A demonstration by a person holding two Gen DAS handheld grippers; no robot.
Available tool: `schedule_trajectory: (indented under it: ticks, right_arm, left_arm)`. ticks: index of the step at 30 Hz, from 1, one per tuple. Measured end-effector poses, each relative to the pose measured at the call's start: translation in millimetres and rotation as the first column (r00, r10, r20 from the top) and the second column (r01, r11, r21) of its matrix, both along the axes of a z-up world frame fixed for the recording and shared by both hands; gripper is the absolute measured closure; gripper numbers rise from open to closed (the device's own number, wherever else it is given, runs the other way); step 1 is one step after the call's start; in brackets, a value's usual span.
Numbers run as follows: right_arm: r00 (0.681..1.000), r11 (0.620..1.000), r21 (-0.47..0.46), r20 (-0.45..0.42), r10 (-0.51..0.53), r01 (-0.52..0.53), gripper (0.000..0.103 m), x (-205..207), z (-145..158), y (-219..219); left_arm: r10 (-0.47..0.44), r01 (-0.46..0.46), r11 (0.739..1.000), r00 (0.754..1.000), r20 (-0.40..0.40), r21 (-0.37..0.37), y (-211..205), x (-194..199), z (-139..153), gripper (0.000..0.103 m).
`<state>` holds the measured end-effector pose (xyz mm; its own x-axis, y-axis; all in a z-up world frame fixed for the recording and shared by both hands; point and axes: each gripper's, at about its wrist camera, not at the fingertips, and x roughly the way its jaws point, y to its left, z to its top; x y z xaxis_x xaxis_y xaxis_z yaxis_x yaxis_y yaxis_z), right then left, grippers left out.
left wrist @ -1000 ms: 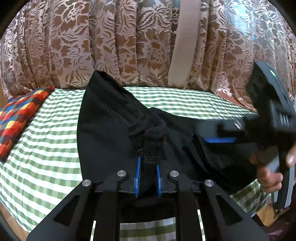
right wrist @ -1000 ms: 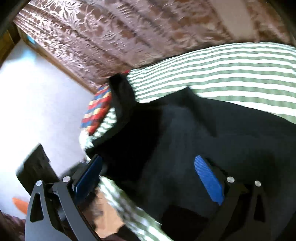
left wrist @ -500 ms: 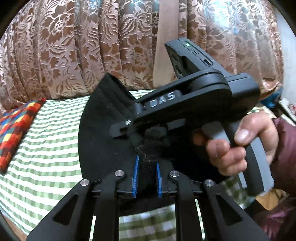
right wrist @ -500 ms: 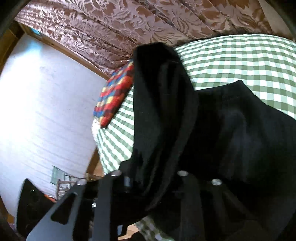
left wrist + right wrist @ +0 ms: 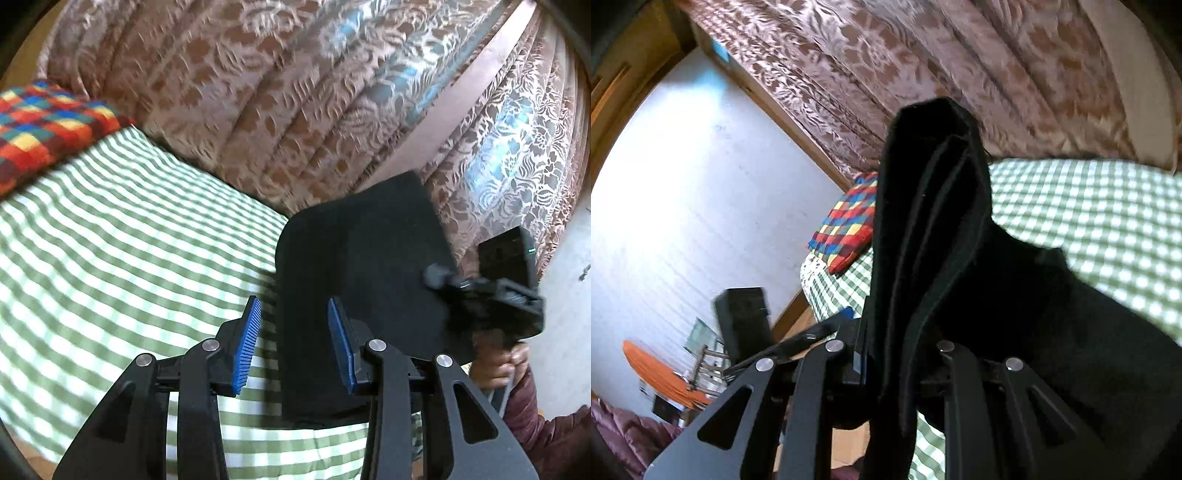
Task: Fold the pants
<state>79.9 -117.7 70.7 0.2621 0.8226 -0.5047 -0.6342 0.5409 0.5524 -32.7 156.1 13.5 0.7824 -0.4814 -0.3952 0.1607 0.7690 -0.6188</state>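
Black fabric, the soft folded pants point(image 5: 923, 229), hangs off the near edge of the green-and-white checked bed cover point(image 5: 110, 240), bunched and lifted at the edge closest to the person. The right gripper point(image 5: 886, 365) has its two fingers pressed together on a thick fold of that cloth, which stands up from the jaws in stacked layers with its long axis running up and away from the bed cover. The left gripper point(image 5: 291, 339) is opening; its blue ribbed pads point(image 5: 247, 347) stand spread, the cloth's edge showing between them but touching neither pad. The pants lie just ahead and right of those left fingers, so the right hand is the one carrying them. A multicoloured patchwork cushion point(image 5: 44, 122) rests at the bed cover's far left corner
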Motion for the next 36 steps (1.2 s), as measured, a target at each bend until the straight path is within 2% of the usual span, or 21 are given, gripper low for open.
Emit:
schedule_trajectory:
  ticks: [4,7,11,13,15,18,20,21,24,27,29,31,33,34,36]
  right_arm:
    - [0.997,0.998,-0.032,0.065,-0.045,0.047,0.088,-13,15,-41]
    - [0.990,0.990,-0.087,0.100,-0.103,0.112,0.088,-21,13,-82]
    - [0.972,0.959,-0.174,0.103,-0.210,0.225,0.088,-33,-13,-141]
    - [0.952,0.922,-0.236,0.072,-0.297,0.305,0.088,-33,-40,-174]
    - [0.932,0.892,-0.285,0.016,-0.363,0.352,0.088,-31,-71,-200]
    - [0.894,0.863,-0.315,-0.085,-0.439,0.394,0.085,-32,-121,-228]
    - [0.878,0.874,-0.231,-0.126,-0.462,0.427,0.085,-32,-129,-239]
    - [0.868,0.873,-0.195,-0.142,-0.476,0.447,0.084,-33,-131,-245]
    - [0.861,0.867,-0.184,-0.140,-0.489,0.463,0.084,-36,-131,-248]
    - [0.868,0.867,-0.162,-0.091,-0.488,0.471,0.089,-40,-109,-244]
    - [0.874,0.867,-0.166,-0.048,-0.484,0.470,0.089,-41,-95,-239]
    - [0.867,0.856,-0.203,-0.053,-0.495,0.476,0.088,-37,-99,-243]
    - [0.833,0.815,-0.278,-0.081,-0.547,0.508,0.075,-31,-116,-251]
    - [0.825,0.818,-0.258,-0.109,-0.554,0.515,0.075,-31,-120,-256]
    - [0.809,0.807,-0.222,-0.106,-0.578,0.547,0.071,-42,-114,-265]
  left_arm:
    - [-0.104,0.104,0.995,0.994,-0.020,-0.001,-38,23,-8,0.067]
    - [-0.215,0.215,0.977,0.976,-0.040,-0.002,-73,36,-15,0.066]
    - [-0.384,0.386,0.922,0.920,-0.081,0.014,-120,39,-26,0.066]
    - [-0.462,0.468,0.883,0.880,-0.113,0.032,-143,36,-34,0.066]
    - [-0.508,0.519,0.853,0.850,-0.137,0.056,-161,31,-43,0.066]
    - [-0.543,0.556,0.828,0.828,-0.138,0.072,-179,26,-45,0.066]
    - [-0.553,0.565,0.822,0.822,-0.138,0.069,-183,28,-41,0.066]
    - [-0.552,0.565,0.822,0.822,-0.141,0.074,-183,27,-42,0.066]
    - [-0.555,0.569,0.819,0.819,-0.146,0.072,-184,27,-40,0.066]
    - [-0.556,0.569,0.819,0.818,-0.146,0.074,-187,28,-36,0.066]
    - [-0.592,0.600,0.798,0.798,-0.111,0.057,-193,26,-24,0.066]
    - [-0.602,0.613,0.783,0.790,-0.116,0.111,-203,24,-20,0.066]
    - [-0.610,0.631,0.761,0.776,-0.161,0.154,-216,26,-29,0.066]
    - [-0.606,0.633,0.758,0.773,-0.187,0.161,-221,27,-36,0.066]
    - [-0.605,0.628,0.763,0.777,-0.172,0.153,-221,26,-35,0.063]
